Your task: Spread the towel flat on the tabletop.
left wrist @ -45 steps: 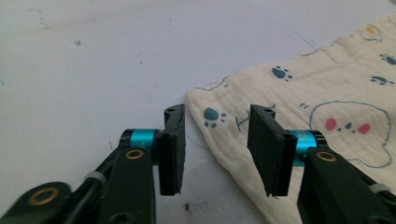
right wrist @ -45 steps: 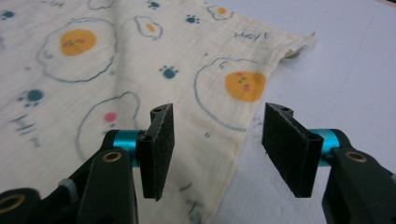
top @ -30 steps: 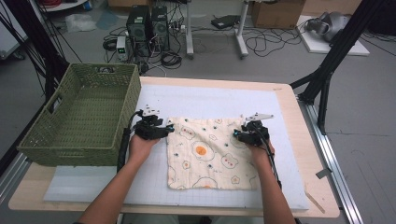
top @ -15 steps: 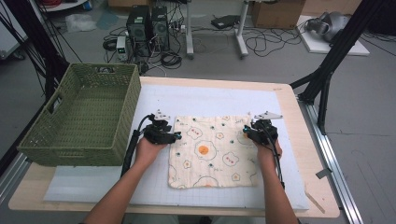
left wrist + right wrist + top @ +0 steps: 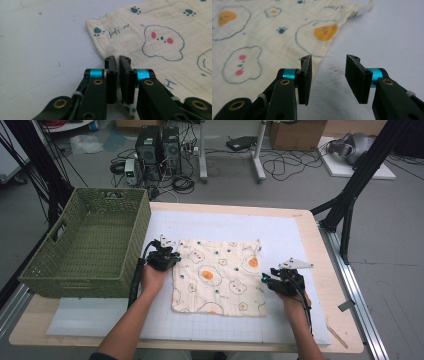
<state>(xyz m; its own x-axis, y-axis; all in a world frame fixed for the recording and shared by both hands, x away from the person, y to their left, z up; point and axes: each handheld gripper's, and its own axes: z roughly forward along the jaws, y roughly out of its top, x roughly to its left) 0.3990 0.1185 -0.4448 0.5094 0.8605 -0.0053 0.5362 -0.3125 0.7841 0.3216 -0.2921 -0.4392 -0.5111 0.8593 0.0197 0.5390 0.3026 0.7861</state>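
Mid-table, cream printed muslin cloth (image 5: 219,277) lies flat. Left gripper (image 5: 117,61) fingers just clenched on its left edge; right gripper (image 5: 328,66), fingers released, just opening, off the right edge. Fold step starting; next, right grips its edge.

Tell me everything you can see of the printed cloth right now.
The cloth is a cream, crinkled, gauze-like square printed with outlined egg and cloud shapes, orange yolks, pink-cheeked faces, teal paw prints and "Hi" lettering. It lies spread nearly flat on the white mat, its far right corner slightly curled up. The left gripper has just been closing at the cloth's left edge near the far corner, jaws almost together; whether fabric is pinched is unclear. The right gripper stands open beside the right edge, over the mat.
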